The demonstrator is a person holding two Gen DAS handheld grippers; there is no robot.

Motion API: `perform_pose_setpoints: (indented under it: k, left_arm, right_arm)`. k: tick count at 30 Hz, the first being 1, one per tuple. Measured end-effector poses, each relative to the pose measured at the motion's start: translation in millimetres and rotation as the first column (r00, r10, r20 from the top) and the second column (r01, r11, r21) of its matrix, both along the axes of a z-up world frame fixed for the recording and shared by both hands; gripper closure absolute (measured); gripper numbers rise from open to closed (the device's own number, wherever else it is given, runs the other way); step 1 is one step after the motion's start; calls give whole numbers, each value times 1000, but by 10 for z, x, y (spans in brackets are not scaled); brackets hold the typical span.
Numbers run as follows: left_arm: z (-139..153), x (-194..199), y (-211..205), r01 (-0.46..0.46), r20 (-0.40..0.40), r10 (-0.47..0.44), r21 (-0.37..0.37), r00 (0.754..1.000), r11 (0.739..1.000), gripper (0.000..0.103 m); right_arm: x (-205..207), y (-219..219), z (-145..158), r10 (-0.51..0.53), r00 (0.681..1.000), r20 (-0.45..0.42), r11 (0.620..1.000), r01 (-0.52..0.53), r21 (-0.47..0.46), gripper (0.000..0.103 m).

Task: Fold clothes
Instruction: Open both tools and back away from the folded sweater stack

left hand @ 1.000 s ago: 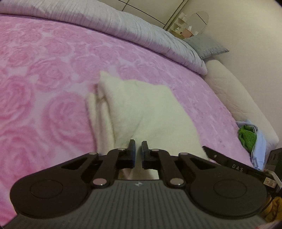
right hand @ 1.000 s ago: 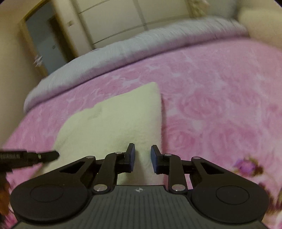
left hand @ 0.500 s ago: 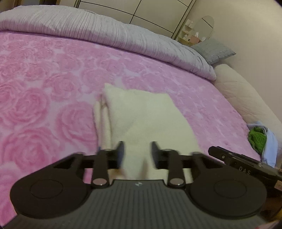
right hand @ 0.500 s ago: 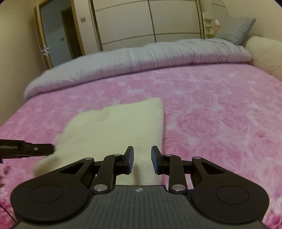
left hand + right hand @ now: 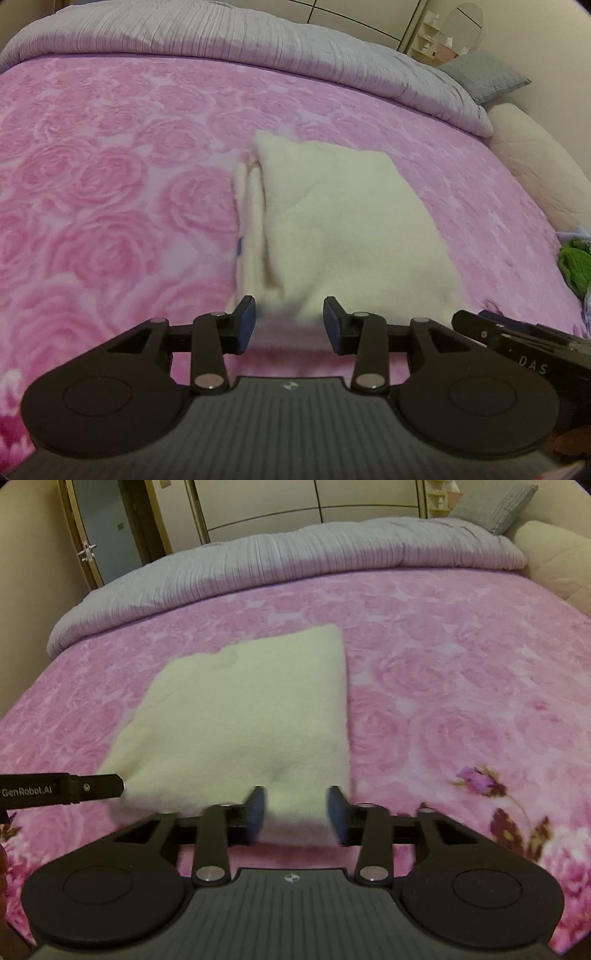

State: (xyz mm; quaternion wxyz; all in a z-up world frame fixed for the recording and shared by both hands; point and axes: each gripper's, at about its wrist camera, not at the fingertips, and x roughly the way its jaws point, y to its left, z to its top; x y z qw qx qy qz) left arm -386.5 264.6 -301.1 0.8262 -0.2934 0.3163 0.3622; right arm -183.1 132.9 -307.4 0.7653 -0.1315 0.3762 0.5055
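- Cream fleece garment (image 5: pixel 343 218) lies folded into a rough rectangle on the pink rose-patterned blanket (image 5: pixel 110 192), around the middle of the bed; a narrower layer sticks out from under its left edge in the left wrist view; from the right wrist view (image 5: pixel 251 716) its top looks smooth and flat
- Left gripper (image 5: pixel 289 325) sits at the garment's near edge with its jaws spread wide, holding nothing; pink blanket shows between the blue pads (image 5: pixel 246 325)
- Right gripper (image 5: pixel 297 812) is likewise spread apart and empty at the garment's near edge; its pads are blurred
- Each gripper's tip shows at the side of the other's view, so the two sit near each other
- Grey quilt (image 5: pixel 295 557) is bunched along the far side of the bed; a grey pillow (image 5: pixel 484 75) lies beyond it; something green (image 5: pixel 576 266) rests at the bed's right edge
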Motion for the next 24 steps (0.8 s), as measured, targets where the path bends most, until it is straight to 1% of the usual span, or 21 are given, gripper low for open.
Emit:
perform_pose_setpoints:
  k: [1,3,4,5,6,7,8,11,16,18,24]
  left_arm:
    - [23,-25,-69,1,-8,-1,6,1000,1000,63]
    - [70,-74,-207,4,-24,-4,18,1000,1000,59]
    - [94,-98,-276,6,-32,-5,24,999,1000,57]
    - [117,-123,-345,7,-40,-6,30,999,1000,55]
    - [141,-147,-414,9,-48,-7,36,999,999,54]
    - [164,-172,-483,10,-55,-8,42,998,999,51]
    - [200,-196,-550,9,-62,-6,52,998,999,47]
    - [322,-263,-751,-1,-89,10,99,996,995,40]
    - [481,-321,-1026,-4,-139,27,164,990,987,35]
    - [536,-332,-1129,2,-161,29,189,987,982,35]
    - [651,-413,-1342,19,-170,21,233,985,972,31]
  right_arm:
    - [-32,-56,16,-11,1000,3,1000,11,-13,39]
    - [-77,-154,38,-26,1000,5,999,26,-32,37]
    - [-90,-203,50,-36,999,0,999,36,-38,29]
    - [-102,-251,63,-46,999,-5,998,45,-45,24]
    - [-116,-298,81,-56,998,-9,997,55,-51,17]
    - [-133,-340,117,-65,998,-8,997,65,-52,15]
    - [-154,-386,161,-72,997,-2,996,72,-48,15]
    - [-225,-511,306,-81,997,19,996,82,-37,15]
    - [-317,-690,484,-112,993,42,993,114,-33,15]
    - [-357,-756,520,-109,993,45,993,110,-36,15]
    - [-454,-956,630,-109,994,29,994,109,-17,15]
